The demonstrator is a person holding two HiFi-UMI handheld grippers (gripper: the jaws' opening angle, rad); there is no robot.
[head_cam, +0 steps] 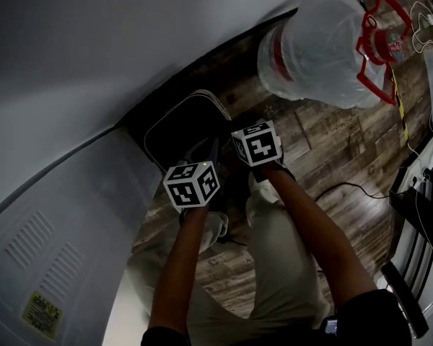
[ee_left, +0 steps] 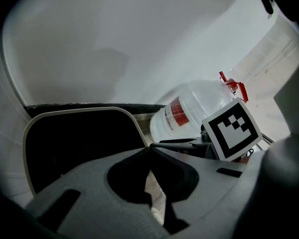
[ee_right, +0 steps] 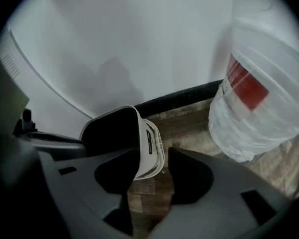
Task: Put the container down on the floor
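Note:
The container [head_cam: 184, 125] is a white bin with a dark inside; it stands on the wood floor by the wall. In the right gripper view its near wall [ee_right: 150, 151] lies between the jaws of my right gripper [ee_right: 152, 150]. Those jaws are open, and the right finger [ee_right: 189, 176] stands apart from the wall. My left gripper [ee_left: 150, 148] is shut, its tips meeting just in front of the bin's rim [ee_left: 132, 118]; nothing shows between them. In the head view both marker cubes, left [head_cam: 191, 184] and right [head_cam: 256, 144], hover at the bin's near edge.
A big clear water bottle [head_cam: 317, 45] with a red label and red handle [head_cam: 379, 42] lies on the floor right of the bin. A white appliance [head_cam: 50, 236] stands at the left. A cable [head_cam: 346, 187] and a dark rack [head_cam: 426, 222] are at the right.

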